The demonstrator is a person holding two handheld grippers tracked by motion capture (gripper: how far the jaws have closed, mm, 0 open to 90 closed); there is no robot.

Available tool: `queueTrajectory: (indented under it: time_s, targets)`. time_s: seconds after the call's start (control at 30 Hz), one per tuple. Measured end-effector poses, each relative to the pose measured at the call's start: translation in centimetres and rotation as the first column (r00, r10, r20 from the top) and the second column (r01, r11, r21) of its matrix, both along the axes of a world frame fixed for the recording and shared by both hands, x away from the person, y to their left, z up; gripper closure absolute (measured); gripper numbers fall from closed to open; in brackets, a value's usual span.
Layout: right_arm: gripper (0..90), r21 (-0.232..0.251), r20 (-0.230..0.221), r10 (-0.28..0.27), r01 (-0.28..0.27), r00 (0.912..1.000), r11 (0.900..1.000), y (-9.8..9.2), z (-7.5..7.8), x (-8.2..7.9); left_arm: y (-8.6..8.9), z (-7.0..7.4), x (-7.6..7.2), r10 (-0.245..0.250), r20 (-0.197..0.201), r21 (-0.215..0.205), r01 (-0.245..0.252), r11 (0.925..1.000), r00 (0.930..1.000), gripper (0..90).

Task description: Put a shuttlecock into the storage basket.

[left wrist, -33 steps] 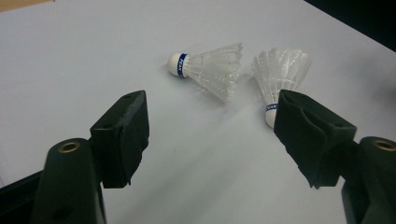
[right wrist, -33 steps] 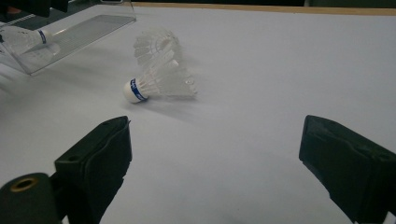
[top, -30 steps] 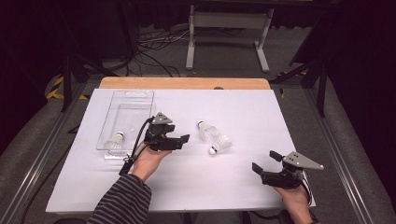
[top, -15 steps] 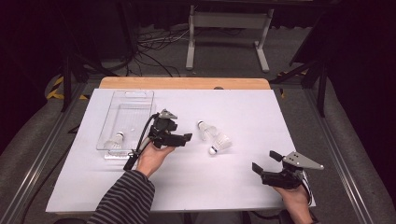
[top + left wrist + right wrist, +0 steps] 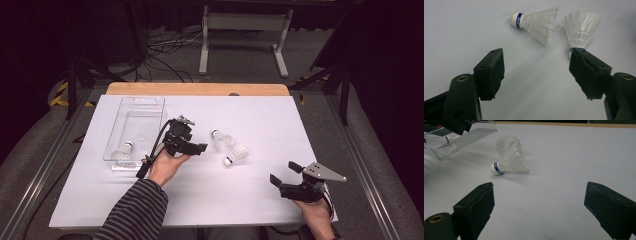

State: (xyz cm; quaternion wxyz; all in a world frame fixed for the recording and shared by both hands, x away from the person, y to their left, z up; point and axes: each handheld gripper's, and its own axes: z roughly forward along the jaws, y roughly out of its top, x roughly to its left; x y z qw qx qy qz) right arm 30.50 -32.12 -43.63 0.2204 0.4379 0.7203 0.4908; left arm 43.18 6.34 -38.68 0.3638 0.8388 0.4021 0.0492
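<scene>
Shuttlecocks (image 5: 229,146) right of tray (image 5: 135,120)

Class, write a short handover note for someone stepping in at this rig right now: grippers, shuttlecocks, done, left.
Left gripper: open, empty, beside the clear tray, aimed at the loose shuttlecocks.
Right gripper: open, empty, resting near the table's front right.
Things: one shuttlecock lies in the tray's near end; two shuttlecocks, one and another, lie close together on the white sheet.
Done: one shuttlecock in the tray.
Left, probably: pick up the two loose ones and put them in the tray.
</scene>
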Motion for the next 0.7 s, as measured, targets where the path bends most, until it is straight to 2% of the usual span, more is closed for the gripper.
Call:
queueTrajectory:
  time_s: [0.17, 0.47, 0.7]
  targets:
    - [10.2, -0.001, 0.001, 0.001, -0.001, 1.0000, 1.000, 0.0, 0.0, 0.0, -0.4, 0.0, 0.3, -0.008, -0.032, 0.019, 0.009, 0.9998, 0.9994, 32.0]
    - [10.2, -0.002, 0.000, 0.001, -0.001, 1.0000, 1.000, 0.0, 0.0, 0.0, -1.2, 0.1, 0.8, -0.025, -0.043, 0.054, 0.027, 0.9982, 0.9988, 34.5]
    - [10.3, -0.005, -0.001, 0.003, -0.003, 1.0000, 1.000, 0.0, 0.0, 0.0, -2.0, 0.1, 1.3, -0.027, -0.042, 0.109, 0.031, 0.9936, 0.9987, 35.0]
